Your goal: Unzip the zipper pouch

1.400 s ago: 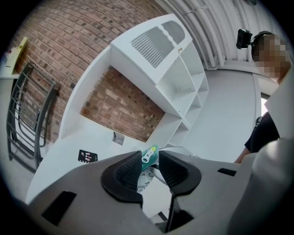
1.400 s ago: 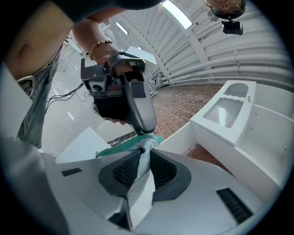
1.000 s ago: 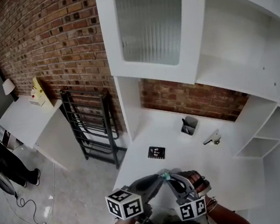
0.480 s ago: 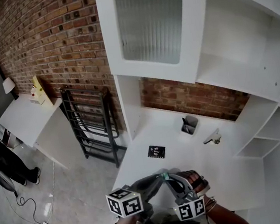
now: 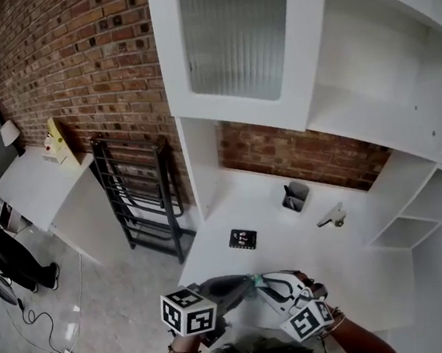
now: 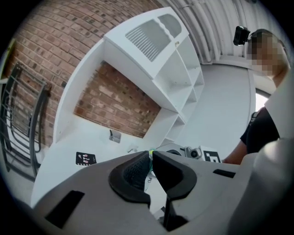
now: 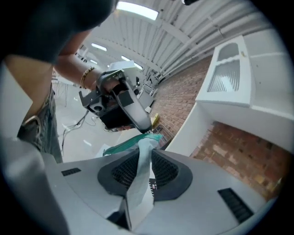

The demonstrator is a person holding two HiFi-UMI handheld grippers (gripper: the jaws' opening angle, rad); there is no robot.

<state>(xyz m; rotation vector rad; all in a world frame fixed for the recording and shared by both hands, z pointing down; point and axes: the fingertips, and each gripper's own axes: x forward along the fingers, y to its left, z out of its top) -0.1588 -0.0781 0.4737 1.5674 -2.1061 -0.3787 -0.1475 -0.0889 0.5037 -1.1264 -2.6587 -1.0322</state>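
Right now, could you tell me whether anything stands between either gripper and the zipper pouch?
Nothing visible does. The right gripper is clamped on the pale, teal-edged zipper pouch, and the left gripper, its jaws just closed, pinches its teal end.

Left hand-held gripper (image 5: 242, 284) and right hand-held gripper (image 5: 271, 284) meet at the zipper pouch (image 5: 256, 277).

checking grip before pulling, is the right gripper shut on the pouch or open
Shut: the right gripper pinches the pouch fabric flat.

Studio-like workroom suggested, bare brick wall (image 5: 69, 62) at 10 o'clock, white shelf unit (image 5: 385, 69) at 1 o'clock, concrete floor (image 5: 79, 327) seen.
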